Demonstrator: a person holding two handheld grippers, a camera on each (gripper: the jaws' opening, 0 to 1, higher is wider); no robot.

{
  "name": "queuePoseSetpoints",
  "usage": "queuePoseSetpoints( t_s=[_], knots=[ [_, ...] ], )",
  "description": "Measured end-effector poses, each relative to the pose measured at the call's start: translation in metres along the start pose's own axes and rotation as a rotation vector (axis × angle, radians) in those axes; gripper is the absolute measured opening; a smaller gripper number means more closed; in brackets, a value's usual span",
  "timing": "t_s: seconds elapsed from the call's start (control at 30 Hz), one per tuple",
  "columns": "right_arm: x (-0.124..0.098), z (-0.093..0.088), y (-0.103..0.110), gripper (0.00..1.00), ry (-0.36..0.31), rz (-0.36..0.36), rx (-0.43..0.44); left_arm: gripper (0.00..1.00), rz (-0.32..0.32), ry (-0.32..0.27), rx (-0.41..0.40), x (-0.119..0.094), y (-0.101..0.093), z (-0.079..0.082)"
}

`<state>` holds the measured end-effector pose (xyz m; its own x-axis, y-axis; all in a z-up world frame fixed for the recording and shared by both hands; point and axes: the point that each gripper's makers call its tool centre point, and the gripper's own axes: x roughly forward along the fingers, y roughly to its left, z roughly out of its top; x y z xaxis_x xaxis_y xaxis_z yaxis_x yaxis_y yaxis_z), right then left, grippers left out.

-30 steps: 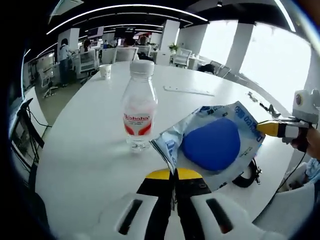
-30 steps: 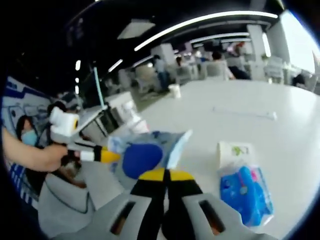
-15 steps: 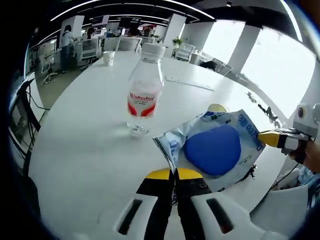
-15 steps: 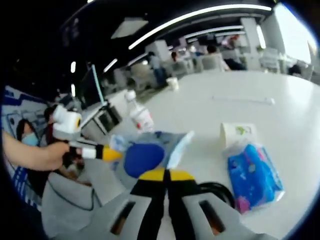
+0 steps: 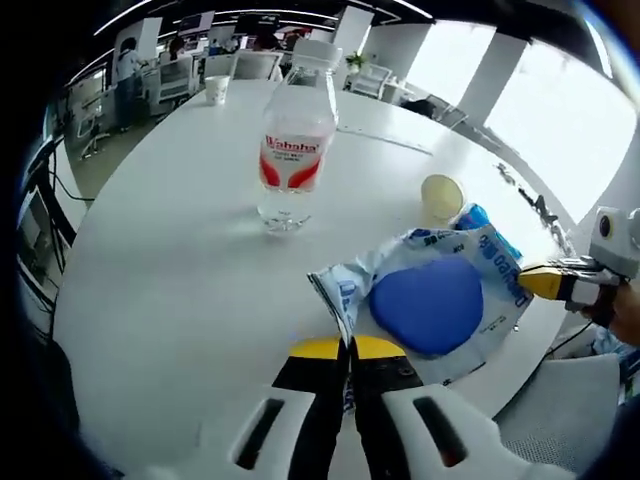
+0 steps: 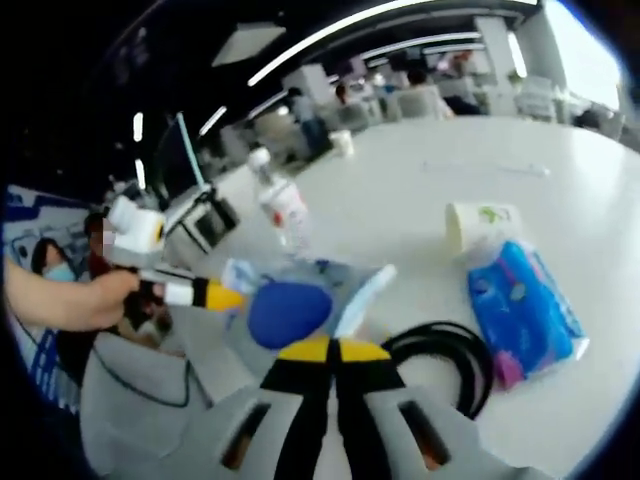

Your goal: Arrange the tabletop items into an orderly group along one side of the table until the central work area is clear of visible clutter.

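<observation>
Both grippers, left gripper (image 5: 348, 347) and right gripper (image 6: 333, 350), have fingers pinching opposite edges of the soft, light plastic packet (image 5: 425, 300) held over the bench (image 5: 170, 270) edge, near the water bottle (image 5: 292, 140); limp, crinkly film like this looks best gripped at its seams.

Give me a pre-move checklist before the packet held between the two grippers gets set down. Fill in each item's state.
1. Left gripper shut on the blue-and-white packet: ok, the jaws are closed on its near edge.
2. Right gripper shut on the same packet: ok.
3. Packet is clear of the table: cannot tell, its underside is hidden.
4. Water bottle upright and apart from the packet: ok.
5. Black cable coiled close beside the right gripper: not ok, a snag risk.
6. Paper cup and blue tissue pack lie together, touching: ok, already grouped.
</observation>
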<state>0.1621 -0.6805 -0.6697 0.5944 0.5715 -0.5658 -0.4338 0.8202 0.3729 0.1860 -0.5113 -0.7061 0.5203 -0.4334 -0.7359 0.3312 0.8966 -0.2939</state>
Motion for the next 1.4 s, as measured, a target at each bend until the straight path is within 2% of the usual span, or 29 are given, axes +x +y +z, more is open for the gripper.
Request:
queuePoseSetpoints(
  t_s=[0.17,0.43,0.53,0.9,1.1,1.4],
  knots=[
    [0.006,-0.014,0.001,0.00,0.030,0.001,0.017,0.01,0.015,0.034,0.000,0.004,0.005,-0.010],
    [0.008,-0.030,0.002,0.00,0.061,0.001,0.039,0.02,0.029,0.044,-0.016,0.005,0.008,-0.015],
    [0.008,-0.033,0.002,0.00,0.052,0.007,0.084,0.02,0.034,0.047,-0.037,0.007,0.011,-0.018],
    [0.010,-0.045,0.000,0.00,0.081,-0.005,0.080,0.05,0.058,0.044,-0.075,0.011,0.016,-0.019],
    [0.012,-0.051,-0.001,0.00,0.092,-0.012,0.084,0.07,0.095,0.039,-0.067,0.015,0.021,-0.019],
    [0.013,-0.053,-0.003,0.00,0.098,-0.016,0.082,0.07,0.108,0.036,-0.074,0.018,0.023,-0.021]
  ],
)
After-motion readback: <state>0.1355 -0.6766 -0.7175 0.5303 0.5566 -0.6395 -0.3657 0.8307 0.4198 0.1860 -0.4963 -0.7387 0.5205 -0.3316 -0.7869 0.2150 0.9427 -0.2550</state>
